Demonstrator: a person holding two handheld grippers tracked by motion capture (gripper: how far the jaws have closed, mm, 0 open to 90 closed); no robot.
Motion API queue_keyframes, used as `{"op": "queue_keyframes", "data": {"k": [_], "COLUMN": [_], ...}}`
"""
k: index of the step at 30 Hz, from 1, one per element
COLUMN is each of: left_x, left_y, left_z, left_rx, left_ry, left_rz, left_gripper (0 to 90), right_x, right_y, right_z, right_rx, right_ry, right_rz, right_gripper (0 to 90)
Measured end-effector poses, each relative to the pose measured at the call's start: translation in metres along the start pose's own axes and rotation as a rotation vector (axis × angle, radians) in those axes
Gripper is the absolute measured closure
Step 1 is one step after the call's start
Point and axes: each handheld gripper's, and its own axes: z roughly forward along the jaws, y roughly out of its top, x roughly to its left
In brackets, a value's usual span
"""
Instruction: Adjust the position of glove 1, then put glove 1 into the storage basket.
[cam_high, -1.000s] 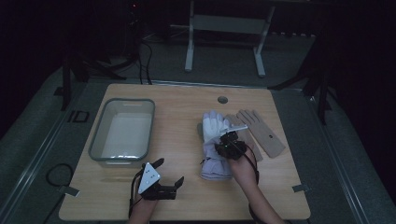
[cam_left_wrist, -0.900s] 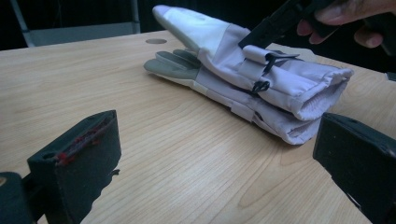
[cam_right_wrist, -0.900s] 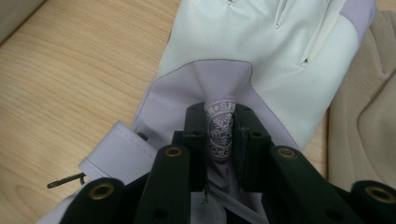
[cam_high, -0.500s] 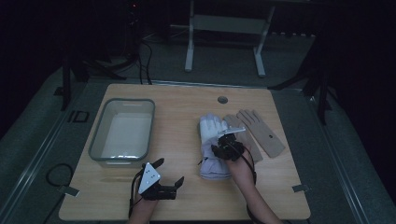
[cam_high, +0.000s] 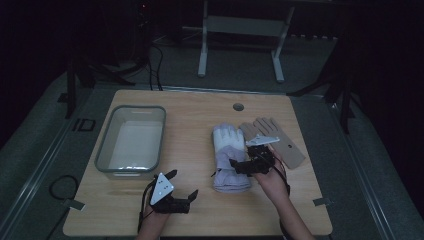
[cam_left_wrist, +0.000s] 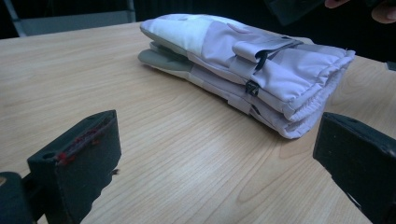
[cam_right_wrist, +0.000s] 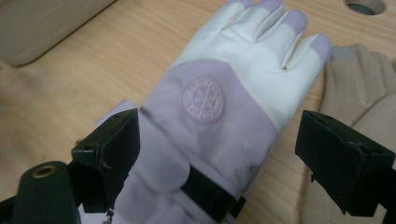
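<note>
Two white and lilac gloves (cam_high: 229, 155) lie stacked at the table's middle right, fingers pointing away from me. In the left gripper view the stack (cam_left_wrist: 243, 60) lies ahead, cuffs toward the right. My right gripper (cam_high: 238, 166) hovers over the top glove's (cam_right_wrist: 219, 102) cuff; its jaws have just been opening and stand wide on either side of the cuff without pressing it. My left gripper (cam_high: 182, 183) rests near the front edge, open, with bare wood between its jaws (cam_left_wrist: 219, 161). A tan glove (cam_high: 275, 137) lies flat to the right of the stack.
A clear plastic bin (cam_high: 132, 140) stands at the left of the table, its corner also showing in the right gripper view (cam_right_wrist: 42, 23). A round cable hole (cam_high: 238, 107) sits near the far edge. Bare wood lies between bin and gloves.
The right gripper's jaws have spread apart over the glove stack, and that hand has shifted slightly to the right. The left hand has stayed put.
</note>
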Motion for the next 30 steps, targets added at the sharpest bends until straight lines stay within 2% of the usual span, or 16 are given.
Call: {"op": "queue_keyframes", "data": {"k": [2, 4, 6, 7, 11, 13, 15, 18, 19, 20, 21, 23, 24, 25, 28, 30], "left_x": [0.001, 0.002, 0.001, 0.001, 0.002, 0.0, -0.002, -0.007, -0.008, -0.01, -0.01, -0.012, -0.012, -0.012, -0.012, -0.013], "left_y": [0.001, 0.001, 0.001, 0.002, 0.004, 0.006, 0.01, 0.014, 0.015, 0.017, 0.019, 0.025, 0.027, 0.028, 0.035, 0.042], "left_z": [0.001, 0.002, 0.002, 0.003, 0.006, 0.007, 0.009, 0.01, 0.011, 0.011, 0.011, 0.011, 0.012, 0.012, 0.014, 0.016], "left_rx": [0.015, 0.029, 0.029, 0.04, 0.102, 0.132, 0.151, 0.165, 0.172, 0.177, 0.174, 0.196, 0.2, 0.204, 0.197, 0.196], "left_ry": [-0.018, -0.024, 0.015, 0.018, -0.039, -0.056, -0.081, -0.061, -0.034, -0.004, -0.008, -0.03, -0.042, -0.047, -0.104, -0.12], "left_rz": [-0.014, -0.033, -0.038, -0.042, -0.061, -0.052, -0.05, -0.028, -0.023, -0.026, -0.042, -0.052, -0.057, -0.063, -0.097, -0.092], "left_gripper": [1.1, 1.1, 1.1, 1.1, 1.1, 1.1, 1.1, 1.2, 1.2, 1.2, 1.2, 1.2, 1.2, 1.1, 1.1, 1.1], "right_x": [-0.003, -0.006, -0.008, -0.01, -0.017, -0.021, -0.025, -0.031, -0.032, -0.032, -0.032, -0.032, -0.032, -0.033, -0.034, -0.034], "right_y": [-0.004, -0.008, -0.013, -0.016, -0.023, -0.028, -0.033, -0.043, -0.045, -0.047, -0.049, -0.053, -0.055, -0.055, -0.055, -0.054], "right_z": [-0.003, -0.006, -0.009, -0.011, -0.018, -0.021, -0.025, -0.03, -0.03, -0.031, -0.031, -0.031, -0.031, -0.031, -0.033, -0.035], "right_rx": [-0.008, -0.016, -0.044, -0.054, -0.112, -0.128, -0.113, -0.125, -0.127, -0.133, -0.131, -0.136, -0.11, -0.097, -0.067, -0.063], "right_ry": [0.027, 0.051, 0.066, 0.074, 0.101, 0.101, 0.114, 0.15, 0.16, 0.156, 0.149, 0.135, 0.145, 0.158, 0.173, 0.162], "right_rz": [-0.014, -0.054, -0.116, -0.143, -0.195, -0.204, -0.191, -0.181, -0.183, -0.188, -0.195, -0.236, -0.243, -0.234, -0.202, -0.179], "right_gripper": [14.1, 14.1, 14.8, 14.8, 15.2, 15.3, 15.3, 15.2, 15.1, 15.0, 15.2, 17.1, 17.5, 17.5, 14.1, 13.7]}}
